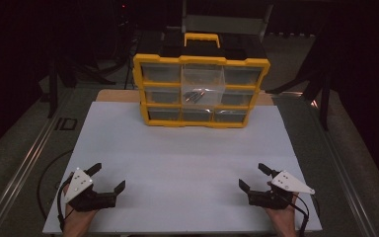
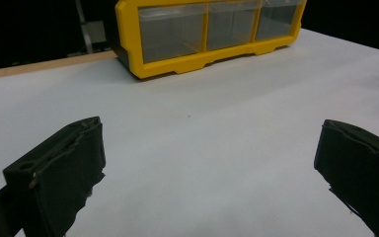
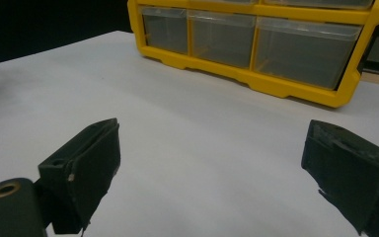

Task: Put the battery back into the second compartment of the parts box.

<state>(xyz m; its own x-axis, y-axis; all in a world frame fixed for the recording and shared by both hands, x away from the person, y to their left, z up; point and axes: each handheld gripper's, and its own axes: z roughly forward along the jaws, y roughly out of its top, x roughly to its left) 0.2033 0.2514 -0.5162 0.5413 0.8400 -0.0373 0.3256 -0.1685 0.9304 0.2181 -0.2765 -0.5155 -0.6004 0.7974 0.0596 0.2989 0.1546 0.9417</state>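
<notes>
My left gripper (image 1: 109,178) and right gripper (image 1: 252,177) rest low on the white tabletop (image 1: 187,153), near its front edge and well apart, each with fingers (image 2: 59,168) spread wide around nothing. Far ahead stands a yellow drawer organizer (image 1: 201,91); its upper middle drawer (image 1: 202,79) sticks out.

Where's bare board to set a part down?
The whole white board between the yellow organizer and the two hand-held grippers, left and right, both open, is bare. So is the gap between them. Crowded only along the far edge, where the organizer stands.
</notes>
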